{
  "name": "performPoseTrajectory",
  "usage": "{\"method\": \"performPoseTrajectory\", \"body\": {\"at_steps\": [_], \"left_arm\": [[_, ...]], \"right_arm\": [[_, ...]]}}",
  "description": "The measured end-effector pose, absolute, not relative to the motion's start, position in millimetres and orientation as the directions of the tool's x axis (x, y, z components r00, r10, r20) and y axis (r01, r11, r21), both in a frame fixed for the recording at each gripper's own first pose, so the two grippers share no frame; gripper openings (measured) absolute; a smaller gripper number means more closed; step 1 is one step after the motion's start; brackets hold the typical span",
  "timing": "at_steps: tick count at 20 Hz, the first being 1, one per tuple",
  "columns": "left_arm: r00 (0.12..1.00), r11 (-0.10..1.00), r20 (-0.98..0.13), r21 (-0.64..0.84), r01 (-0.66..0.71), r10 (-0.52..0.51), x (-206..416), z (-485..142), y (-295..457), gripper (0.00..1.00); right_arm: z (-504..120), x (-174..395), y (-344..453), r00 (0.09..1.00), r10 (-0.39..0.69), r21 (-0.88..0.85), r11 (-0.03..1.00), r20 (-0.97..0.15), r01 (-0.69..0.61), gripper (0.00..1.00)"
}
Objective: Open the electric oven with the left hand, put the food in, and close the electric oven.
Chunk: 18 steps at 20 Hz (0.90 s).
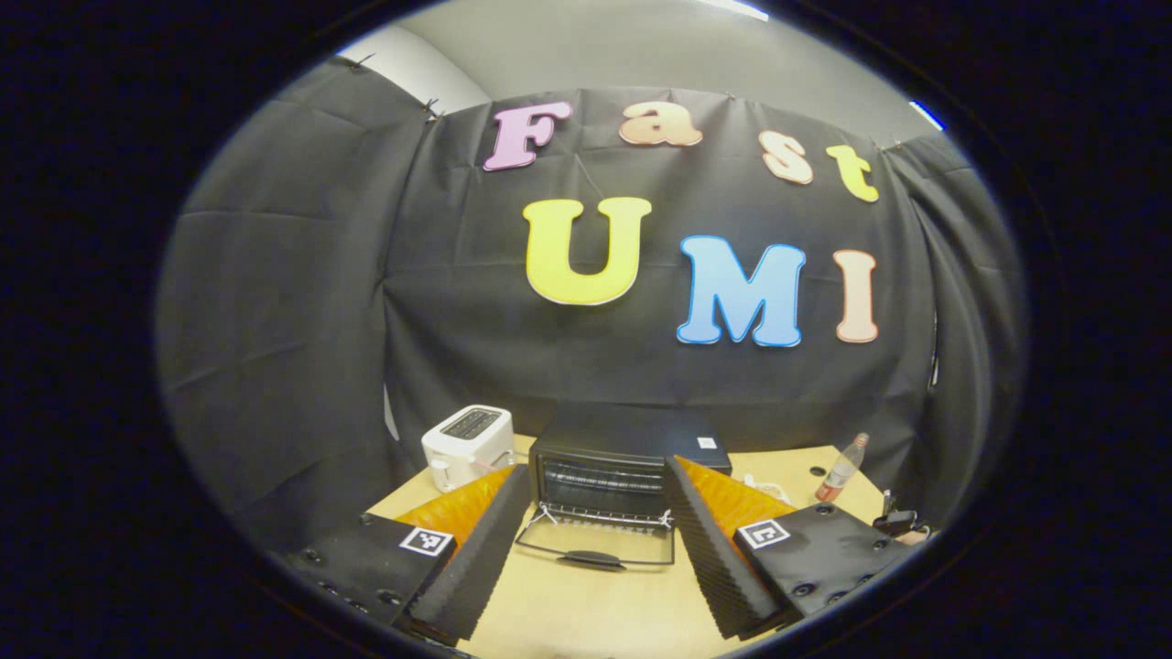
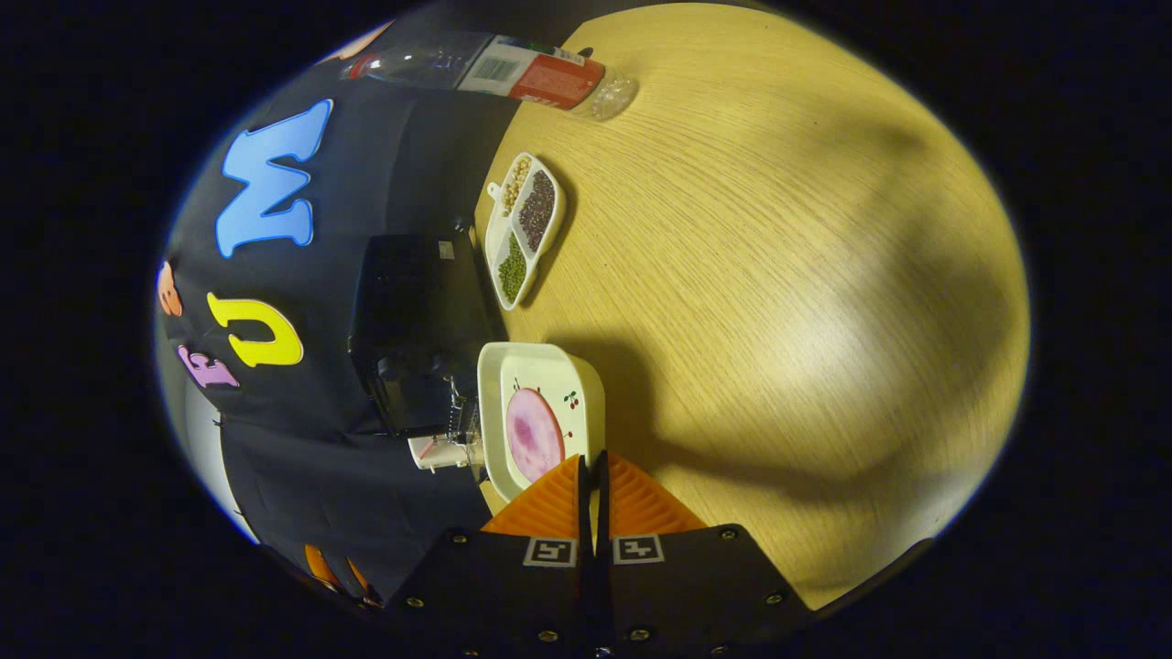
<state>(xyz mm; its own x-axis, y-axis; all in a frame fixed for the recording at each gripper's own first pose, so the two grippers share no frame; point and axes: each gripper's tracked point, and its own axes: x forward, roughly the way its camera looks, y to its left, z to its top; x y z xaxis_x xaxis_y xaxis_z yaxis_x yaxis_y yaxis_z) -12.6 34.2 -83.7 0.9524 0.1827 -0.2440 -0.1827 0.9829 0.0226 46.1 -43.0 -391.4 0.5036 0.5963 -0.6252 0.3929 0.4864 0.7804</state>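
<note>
In the left gripper view the black electric oven [image 1: 612,467] stands at the back of the wooden table [image 1: 586,604]. Its glass door [image 1: 597,547] lies folded down flat, handle towards me. My left gripper [image 1: 597,467] is open, its fingers spread wide on either side of the oven front, a short way back from the door and touching nothing. In the right gripper view, which is rolled sideways, my right gripper [image 2: 591,459] is shut on the rim of a white dish [image 2: 586,384] that carries a pink slice of meat [image 2: 533,435]. The dish is beside the oven [image 2: 417,339].
A white toaster [image 1: 469,444] stands left of the oven. A plastic bottle [image 1: 841,469] with a red label [image 2: 549,82] stands to the right. A divided white tray [image 2: 524,229] of beans lies on the table between bottle and oven. Bare tabletop [image 2: 778,302] spreads beyond it.
</note>
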Motion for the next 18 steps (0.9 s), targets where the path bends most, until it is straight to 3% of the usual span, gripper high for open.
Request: {"method": "performPoseTrajectory", "body": {"at_steps": [5,10,14,18], "left_arm": [[0.987,0.995,-0.122,0.026,-0.100,0.103,-1,-50,49,1.00],[0.997,0.999,-0.076,0.046,-0.010,0.014,1,-44,70,1.00],[0.996,0.999,-0.079,0.009,0.047,-0.046,-3,-49,95,1.00],[0.997,0.999,-0.072,0.007,0.036,-0.035,-7,-43,137,0.99]], "right_arm": [[-352,17,-11,0.586,0.518,0.776,0.501,-0.623,0.383,0.00],[-335,-3,45,0.642,0.426,0.762,0.473,-0.638,0.442,0.00],[-339,13,106,0.659,0.396,0.762,0.440,-0.639,0.475,0.00],[-336,51,163,0.690,0.375,0.782,0.372,-0.619,0.500,0.01]]}}
